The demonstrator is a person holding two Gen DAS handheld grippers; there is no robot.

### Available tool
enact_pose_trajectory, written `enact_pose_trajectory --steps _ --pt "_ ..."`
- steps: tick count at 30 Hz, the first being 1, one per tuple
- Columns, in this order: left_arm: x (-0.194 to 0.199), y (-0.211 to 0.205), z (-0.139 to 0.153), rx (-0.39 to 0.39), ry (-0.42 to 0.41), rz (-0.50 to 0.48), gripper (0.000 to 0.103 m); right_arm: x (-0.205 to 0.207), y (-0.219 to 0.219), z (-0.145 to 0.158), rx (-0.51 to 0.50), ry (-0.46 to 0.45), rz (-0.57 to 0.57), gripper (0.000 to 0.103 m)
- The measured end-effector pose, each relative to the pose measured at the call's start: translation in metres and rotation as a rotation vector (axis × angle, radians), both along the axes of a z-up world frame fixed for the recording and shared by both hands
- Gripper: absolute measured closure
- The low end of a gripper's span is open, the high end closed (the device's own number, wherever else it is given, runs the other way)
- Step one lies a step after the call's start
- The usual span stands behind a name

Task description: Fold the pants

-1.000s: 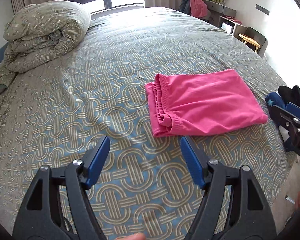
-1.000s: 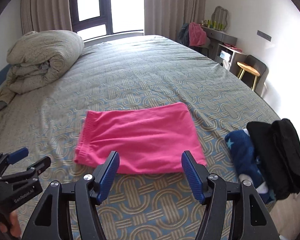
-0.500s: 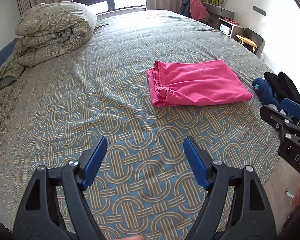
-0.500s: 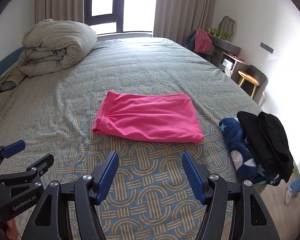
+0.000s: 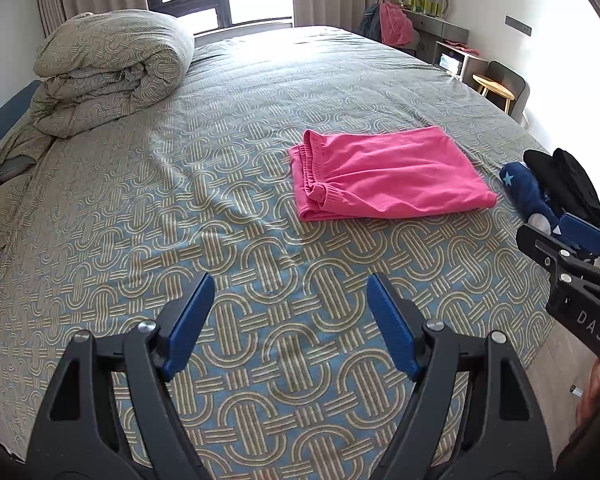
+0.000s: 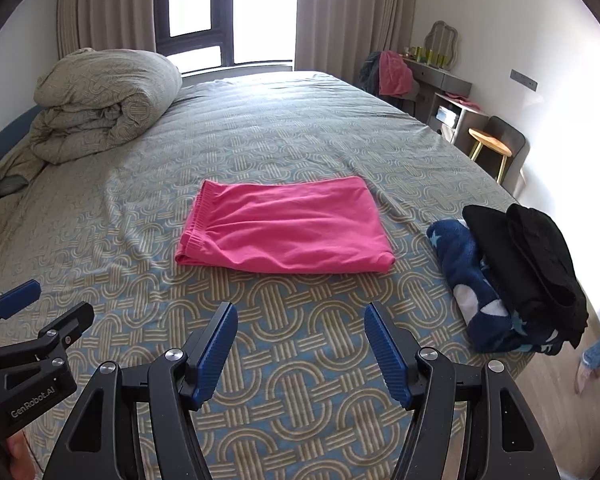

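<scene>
The pink pants (image 5: pixel 384 174) lie folded into a flat rectangle on the patterned bed cover, waistband to the left; they also show in the right wrist view (image 6: pixel 288 226). My left gripper (image 5: pixel 290 292) is open and empty, held back over the near part of the bed, well short of the pants. My right gripper (image 6: pixel 300 326) is open and empty, also back from the pants' near edge. Each gripper shows at the edge of the other's view.
A pile of folded dark clothes, navy with stars and black (image 6: pixel 516 276), sits at the bed's right edge. A rolled duvet (image 5: pixel 108 68) lies at the far left. A desk, stool (image 6: pixel 490 146) and chair stand by the right wall.
Both grippers have pulled back and up from the folded pants, which now sit farther away in both views. The pants have not moved.
</scene>
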State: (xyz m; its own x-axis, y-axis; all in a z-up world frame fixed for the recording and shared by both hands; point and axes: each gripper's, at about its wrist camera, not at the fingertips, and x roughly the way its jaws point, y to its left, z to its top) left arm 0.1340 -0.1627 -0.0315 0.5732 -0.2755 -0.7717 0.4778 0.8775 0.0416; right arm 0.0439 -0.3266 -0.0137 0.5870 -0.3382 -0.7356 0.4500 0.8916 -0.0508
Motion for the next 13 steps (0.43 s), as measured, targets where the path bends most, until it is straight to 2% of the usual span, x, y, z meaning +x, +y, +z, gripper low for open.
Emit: enact_pose_trajectory --steps 13 --pt "0.0009 -0.0046 -0.0039 0.019 -0.002 0.001 0.024 0.0067 0.0017 -0.0071 0.005 0.020 0.011 0.036"
